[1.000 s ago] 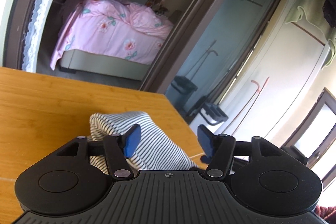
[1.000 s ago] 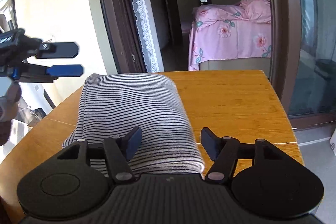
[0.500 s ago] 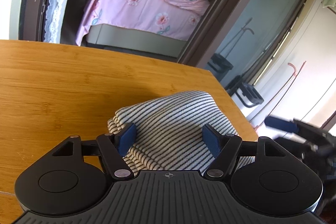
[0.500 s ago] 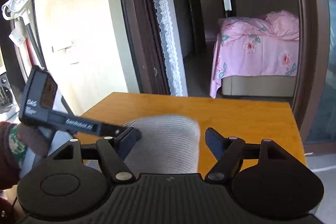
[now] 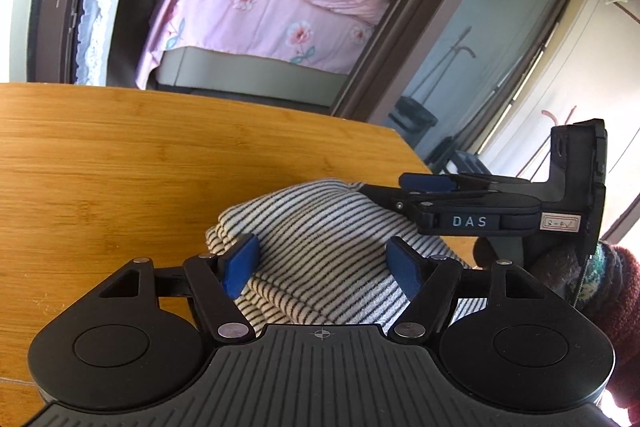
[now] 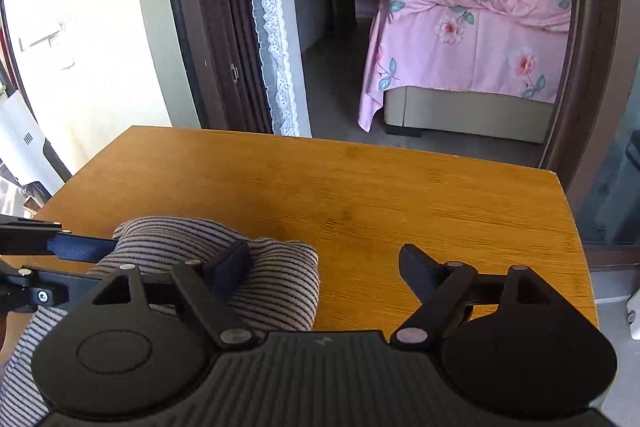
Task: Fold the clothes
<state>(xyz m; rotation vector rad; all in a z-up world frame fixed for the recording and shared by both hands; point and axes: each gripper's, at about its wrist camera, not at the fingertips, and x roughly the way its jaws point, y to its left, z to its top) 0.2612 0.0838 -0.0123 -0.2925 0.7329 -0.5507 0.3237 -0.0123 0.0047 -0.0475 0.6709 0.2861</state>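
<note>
Both wide open, left gripper (image 5: 322, 269) and right gripper (image 6: 324, 269) straddle the folded striped garment (image 5: 320, 227)

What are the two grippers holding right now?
Nothing. Both the left gripper and right gripper are open, their fingers around the folded striped shirt on the table.

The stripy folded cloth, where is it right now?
The black-and-white striped folded cloth lies on the orange wooden table, near its right edge in the left wrist view, between both open hand-held grippers.
</note>
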